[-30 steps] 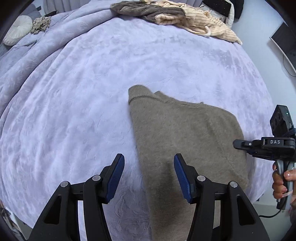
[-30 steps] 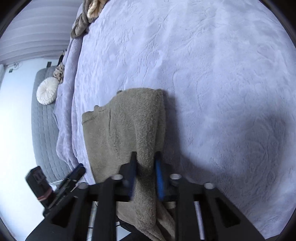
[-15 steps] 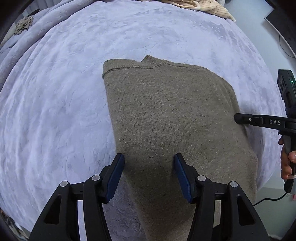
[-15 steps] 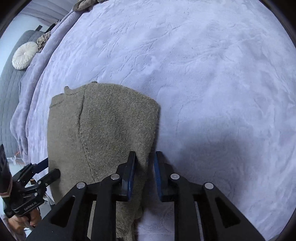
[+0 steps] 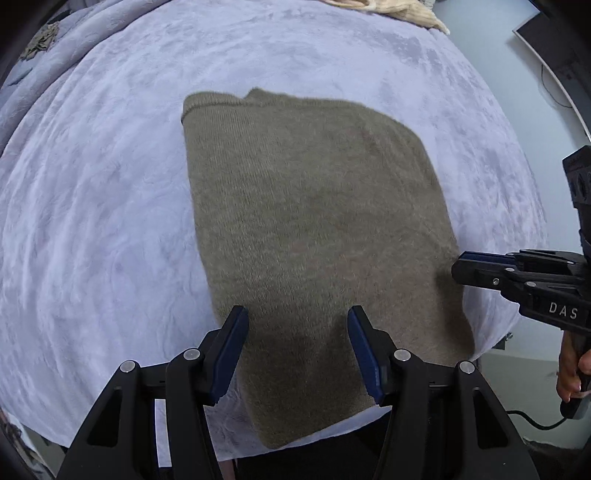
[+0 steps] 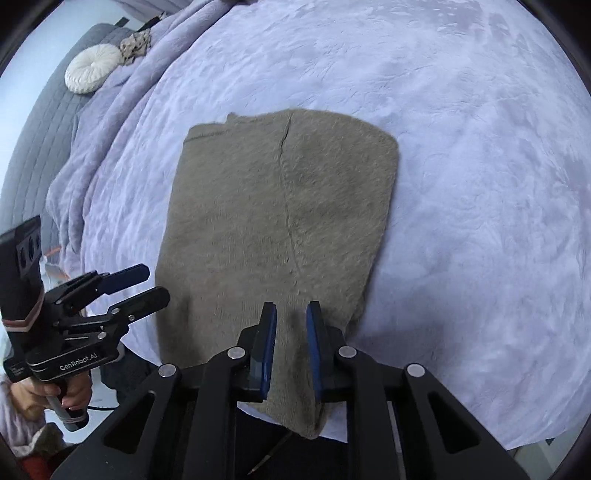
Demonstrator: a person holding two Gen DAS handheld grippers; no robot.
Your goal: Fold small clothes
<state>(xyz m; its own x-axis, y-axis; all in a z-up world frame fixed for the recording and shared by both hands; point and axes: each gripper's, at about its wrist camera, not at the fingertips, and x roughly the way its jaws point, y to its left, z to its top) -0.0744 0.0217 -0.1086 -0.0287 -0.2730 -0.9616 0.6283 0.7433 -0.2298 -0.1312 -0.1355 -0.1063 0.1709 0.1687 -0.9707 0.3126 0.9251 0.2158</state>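
Folded olive knit sweater [image 5: 317,236]: we find it flat on the lilac bed blanket [image 5: 96,221], ahead of and beneath both sets of fingers. Left gripper [image 5: 295,354]: fingers half apart, empty, above the sweater's near edge. Right gripper [image 6: 290,347]: fingers narrowly apart and closing, no cloth pinched. Beyond the fingers: cream garments [image 5: 399,9], round white cushion [image 6: 92,68], grey sofa [image 6: 40,136].
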